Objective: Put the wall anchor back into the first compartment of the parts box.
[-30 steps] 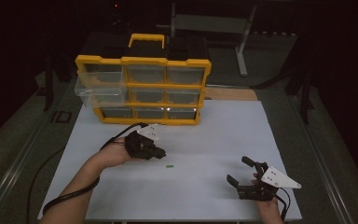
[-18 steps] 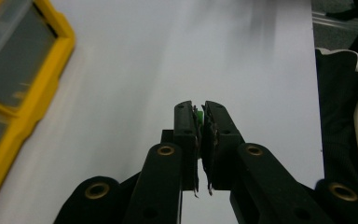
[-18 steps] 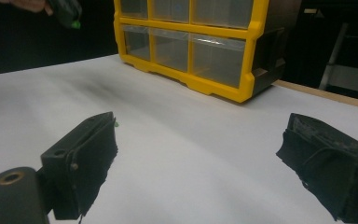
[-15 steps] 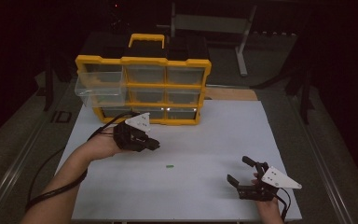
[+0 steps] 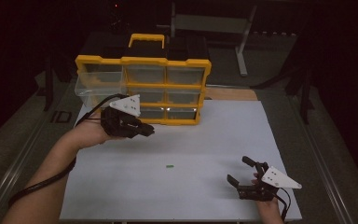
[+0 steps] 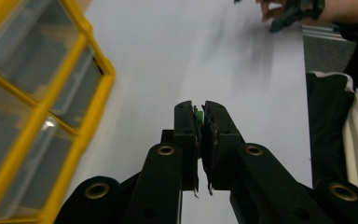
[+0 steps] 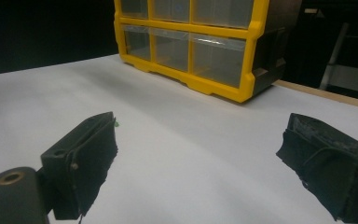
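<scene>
My left gripper (image 5: 150, 131) hangs above the white mat in front of the yellow drawer organizer (image 5: 142, 88). In the left gripper view its jaws (image 6: 199, 108) are shut on a tiny green piece (image 6: 199, 115) pinched at the tips. A second small green piece (image 5: 169, 165) lies on the mat near the middle, and also peeks past a jaw in the right gripper view (image 7: 116, 124). My right gripper (image 5: 238, 170) rests low at the mat's front right, open, with nothing between its jaws (image 7: 200, 135).
The organizer's top-left clear drawer (image 5: 98, 86) is pulled out toward the front. The white mat (image 5: 223, 135) covers the table. A wooden strip (image 5: 230, 94) lies behind the mat's right part. A metal stand (image 5: 242, 42) is behind the organizer.
My left gripper has risen off the mat and moved back and left toward the organizer, still shut. The right gripper has stayed put.
</scene>
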The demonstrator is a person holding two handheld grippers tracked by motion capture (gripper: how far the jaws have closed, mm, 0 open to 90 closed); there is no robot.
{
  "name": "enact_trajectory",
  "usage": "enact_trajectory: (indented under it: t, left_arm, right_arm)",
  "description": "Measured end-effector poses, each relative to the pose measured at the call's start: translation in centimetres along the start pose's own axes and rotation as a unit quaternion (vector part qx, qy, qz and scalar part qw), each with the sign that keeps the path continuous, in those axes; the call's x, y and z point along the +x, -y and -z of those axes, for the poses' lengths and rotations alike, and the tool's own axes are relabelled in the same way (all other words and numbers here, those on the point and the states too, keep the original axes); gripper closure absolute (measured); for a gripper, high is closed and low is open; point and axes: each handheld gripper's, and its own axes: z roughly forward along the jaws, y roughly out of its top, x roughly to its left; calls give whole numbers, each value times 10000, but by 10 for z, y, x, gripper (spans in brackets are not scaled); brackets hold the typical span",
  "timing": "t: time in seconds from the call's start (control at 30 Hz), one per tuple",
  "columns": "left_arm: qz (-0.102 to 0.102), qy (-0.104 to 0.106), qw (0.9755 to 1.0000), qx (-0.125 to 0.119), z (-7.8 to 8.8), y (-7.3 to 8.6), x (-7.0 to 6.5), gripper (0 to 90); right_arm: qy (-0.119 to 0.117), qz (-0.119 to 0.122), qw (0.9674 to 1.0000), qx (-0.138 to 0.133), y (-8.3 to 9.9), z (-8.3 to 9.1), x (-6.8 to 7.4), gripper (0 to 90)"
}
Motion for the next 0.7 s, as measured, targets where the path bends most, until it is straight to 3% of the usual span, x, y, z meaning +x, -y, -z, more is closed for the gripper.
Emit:
enact_trajectory:
  t: [0.5,0.7]
  left_arm:
    - [96,-460,9978,-473,50,-22,18,838]
    - [221,-715,9943,-761,75,-25,26,838]
  right_arm:
    - [2,0,10000,-16,0,1,0,96]
    - [-10,-2,10000,-14,0,0,0,96]
